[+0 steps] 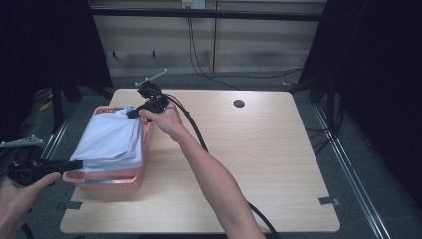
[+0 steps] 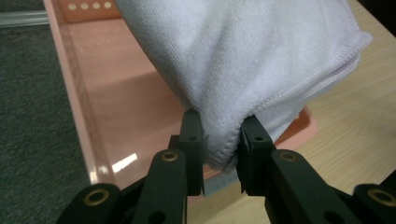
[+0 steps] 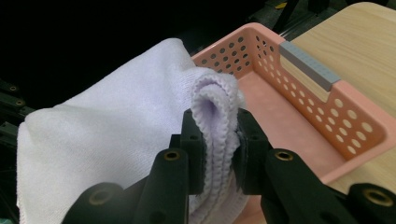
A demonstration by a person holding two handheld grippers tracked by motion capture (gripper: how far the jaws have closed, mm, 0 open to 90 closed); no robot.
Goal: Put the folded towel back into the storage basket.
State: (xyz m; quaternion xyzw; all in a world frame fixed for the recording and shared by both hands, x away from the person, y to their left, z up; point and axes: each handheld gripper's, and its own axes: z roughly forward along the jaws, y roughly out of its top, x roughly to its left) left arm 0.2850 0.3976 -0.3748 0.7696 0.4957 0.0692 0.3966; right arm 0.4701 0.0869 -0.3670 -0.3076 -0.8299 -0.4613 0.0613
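White folded towel (image 1: 113,139) held over the pink basket (image 1: 110,183) at the left side of the table (image 1: 259,164), stretched between two grips. Left gripper (image 1: 74,164) at the near left corner, jaws clenched on a bunched corner of the towel (image 2: 261,60); from the left gripper view, hem squeezed between the two pads, basket floor (image 2: 116,107) bare beneath. Right gripper (image 1: 133,113) at the far end, jaws clamped on a thick fold of hem (image 3: 215,107), several layers pinched together, the rest of the towel (image 3: 102,135) trailing away to the left of that view.

Gripped at opposite corners, probably to keep the folded layers flat and taut instead of sagging into a heap; held level with or just above the basket rim, so either a lift out or a lowering in, cannot tell which from here.

Edges: towel nearly as wide as the basket, so little slack against the perforated walls (image 3: 299,84); grey strip (image 3: 308,65) on the rim near the right jaws, a possible snag. Basket close to the table's left edge, with floor just beyond the left hand (image 1: 17,196), little room there. Plenty of bare wood to the right and near side; small dark hole (image 1: 239,103) far off. Right cable (image 1: 194,129) trailing along the forearm, well apart from the towel.
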